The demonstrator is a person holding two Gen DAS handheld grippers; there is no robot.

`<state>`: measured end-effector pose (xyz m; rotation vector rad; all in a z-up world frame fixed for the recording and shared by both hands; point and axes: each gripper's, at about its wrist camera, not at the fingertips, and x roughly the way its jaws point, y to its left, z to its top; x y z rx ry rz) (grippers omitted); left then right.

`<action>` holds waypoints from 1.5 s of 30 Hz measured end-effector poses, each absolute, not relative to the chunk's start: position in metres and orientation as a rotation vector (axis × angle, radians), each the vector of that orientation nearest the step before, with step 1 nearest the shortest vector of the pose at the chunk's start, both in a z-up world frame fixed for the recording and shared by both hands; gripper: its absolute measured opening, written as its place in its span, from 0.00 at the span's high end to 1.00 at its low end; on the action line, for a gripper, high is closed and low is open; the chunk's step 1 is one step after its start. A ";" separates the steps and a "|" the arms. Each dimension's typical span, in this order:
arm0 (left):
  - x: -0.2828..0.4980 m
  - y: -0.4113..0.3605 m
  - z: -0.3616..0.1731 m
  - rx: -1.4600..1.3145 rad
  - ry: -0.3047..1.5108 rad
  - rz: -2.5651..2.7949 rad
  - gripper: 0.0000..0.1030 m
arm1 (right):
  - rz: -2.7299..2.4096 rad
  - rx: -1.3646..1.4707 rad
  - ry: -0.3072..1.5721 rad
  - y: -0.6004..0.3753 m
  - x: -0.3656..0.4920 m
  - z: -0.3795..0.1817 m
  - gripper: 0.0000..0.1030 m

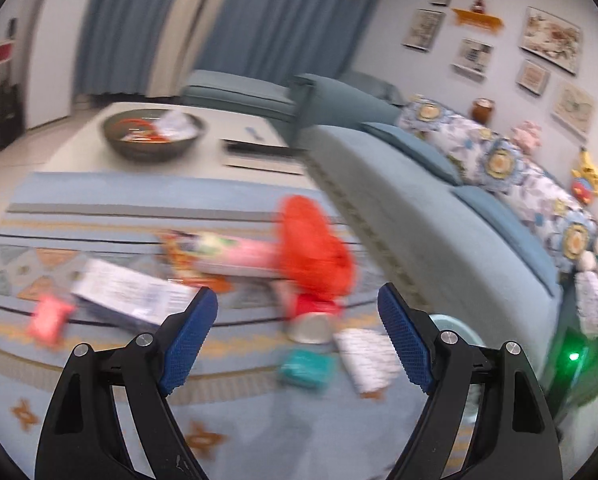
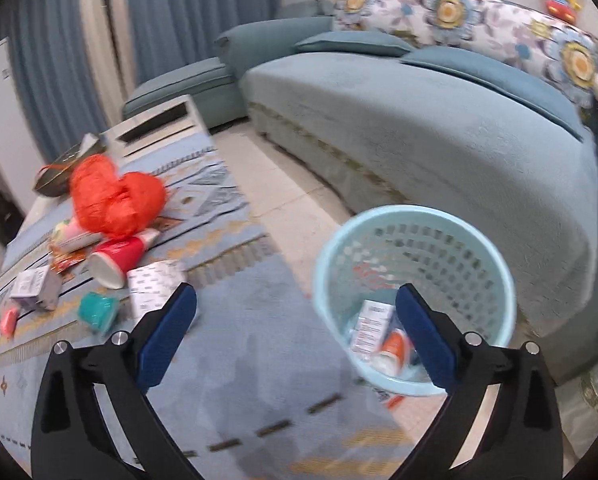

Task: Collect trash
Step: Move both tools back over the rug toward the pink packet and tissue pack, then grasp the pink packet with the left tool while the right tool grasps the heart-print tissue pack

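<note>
1. Left gripper [image 1: 297,312]: jaws spread wide, nothing between the blue pads; aimed down over the littered rug [image 1: 99,392].
2. Right gripper [image 2: 295,312]: jaws spread wide, empty; right finger overlapping the near wall of the wastebasket in view.
3. Wastebasket [image 2: 471,248]: pale blue plastic, perforated wall, upright at the rug's edge, near the sofa front. Inside: a white printed box [image 2: 371,326] and an orange-and-white cup [image 2: 393,350].
4. Trash heap on the rug, well apart from the wastebasket:
   - orange mesh bag [image 2: 111,200], bunched, lying on top of the heap;
   - red paper cup [image 2: 115,260], on its side, white base toward the camera;
   - pink tube [image 1: 243,258], partly under the mesh bag;
   - white patterned packet [image 2: 155,284], just beside the red cup, partly hidden by the right gripper's left finger;
   - teal tub [image 2: 97,310], tipped over;
   - white-and-purple carton [image 2: 33,286];
   - small pink wrapper [image 2: 9,320], at the heap's outer edge.
5. Sofa [image 2: 419,128]: teal, with floral cushions along the back.
6. Coffee table [image 1: 235,128]: low, white, beyond the rug; bears a dark bowl [image 1: 155,136] filled with wrappers.
</note>
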<state>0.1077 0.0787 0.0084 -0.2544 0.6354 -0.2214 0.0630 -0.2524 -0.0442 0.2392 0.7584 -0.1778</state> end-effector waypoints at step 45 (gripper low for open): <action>0.141 0.250 -0.099 -0.109 0.842 0.182 0.65 | 0.098 -0.020 0.903 -0.144 0.137 -0.098 0.69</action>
